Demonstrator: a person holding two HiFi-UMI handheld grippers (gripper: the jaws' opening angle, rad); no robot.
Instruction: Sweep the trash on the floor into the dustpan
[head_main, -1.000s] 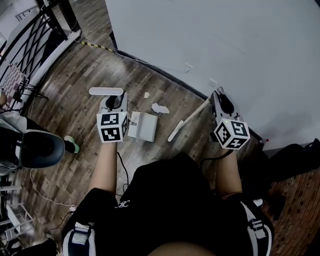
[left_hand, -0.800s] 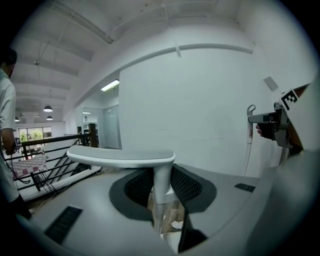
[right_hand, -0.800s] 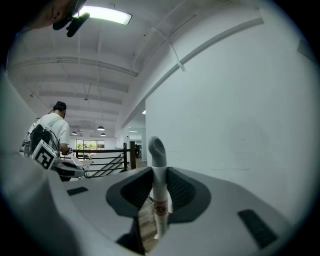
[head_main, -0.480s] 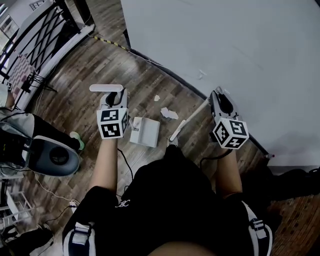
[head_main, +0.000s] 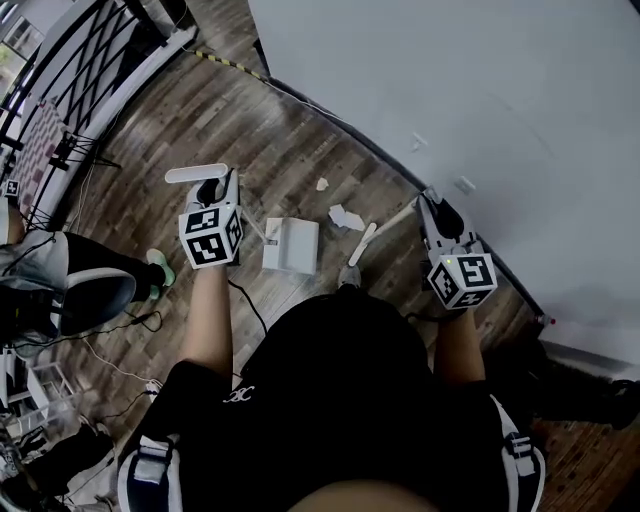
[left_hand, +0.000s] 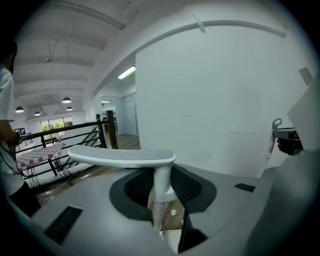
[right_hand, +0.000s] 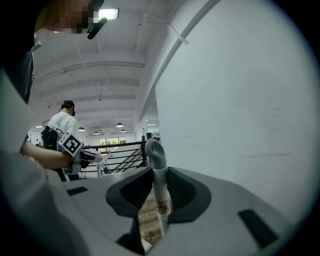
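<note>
Dustpan (head_main: 291, 245) clenched in left gripper (head_main: 217, 184) | broom (head_main: 393, 221) clenched in right gripper (head_main: 433, 198) (nearer scraps (head_main: 346, 216) now)

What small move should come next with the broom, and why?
Probably swing the broom in the right tongs behind the larger paper scrap and brush it toward the dustpan, which the left tongs hold by its handle; the scrap lies on the floor outside the pan.

On the floor (head_main: 150, 150), the dustpan (head_main: 291, 246) stands just right of the left gripper (head_main: 214, 188), the broom (head_main: 362, 245) slanting near-left from the right gripper (head_main: 432, 203), paper scraps (head_main: 345, 217) between them (a smaller scrap (head_main: 322, 184) farther, toward the wall (head_main: 480, 90)), a railing (head_main: 60, 90) far left.
</note>
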